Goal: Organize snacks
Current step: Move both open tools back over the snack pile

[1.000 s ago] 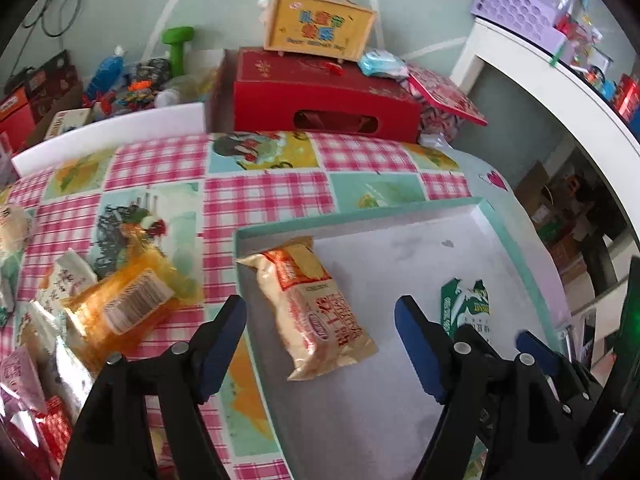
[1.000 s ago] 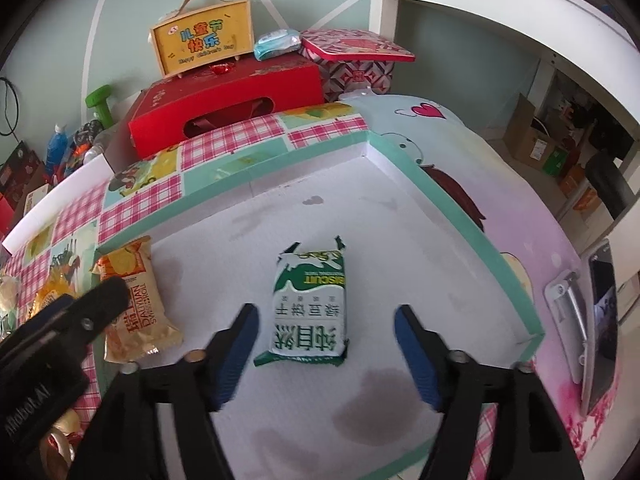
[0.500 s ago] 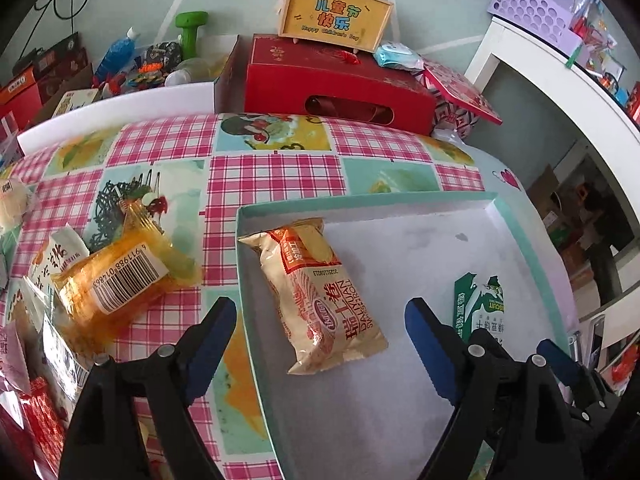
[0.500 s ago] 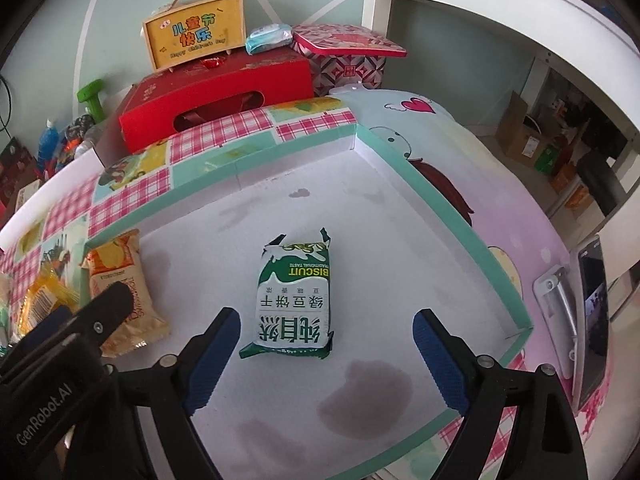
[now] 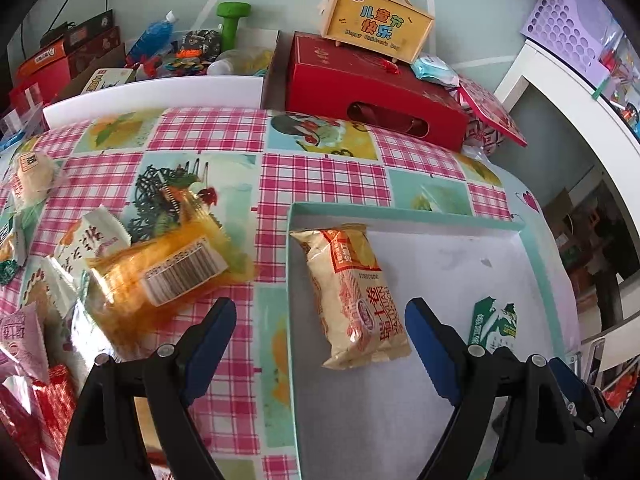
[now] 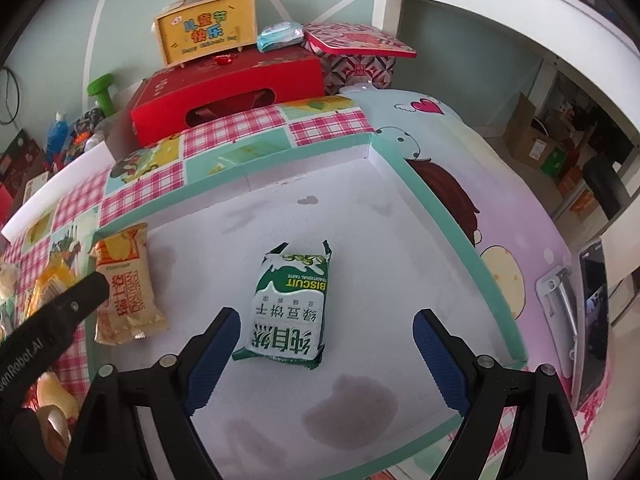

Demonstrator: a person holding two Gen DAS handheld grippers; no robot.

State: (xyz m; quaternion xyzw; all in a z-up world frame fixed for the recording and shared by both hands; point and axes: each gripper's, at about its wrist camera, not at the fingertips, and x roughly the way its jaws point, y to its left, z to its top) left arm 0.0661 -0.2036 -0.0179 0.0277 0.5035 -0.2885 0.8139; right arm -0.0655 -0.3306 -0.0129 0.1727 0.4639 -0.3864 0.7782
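Note:
A shallow teal-rimmed tray [image 5: 404,216] [image 6: 448,224] lies on the checked tablecloth. In it lie a yellow-orange snack packet [image 5: 352,292] [image 6: 126,284] at its left side and a green-and-white biscuit packet [image 6: 290,304] [image 5: 494,326] near the middle. My left gripper [image 5: 320,332] is open and empty, above the tray's left edge. My right gripper [image 6: 326,340] is open and empty, just above and behind the biscuit packet. Loose snacks lie left of the tray: an orange transparent pack [image 5: 168,268] and several small packets [image 5: 86,240].
A red gift box [image 5: 372,92] [image 6: 232,92] with a yellow carry case [image 5: 376,26] on top stands behind the table. A white board [image 5: 152,94] and clutter lie back left. A phone [image 6: 592,320] lies at the table's right edge, beside a white shelf [image 6: 500,12].
Both grippers have drawn back and up from the tray, and the right one has opened wider. The two packets stay where they lay. The left gripper has shifted left.

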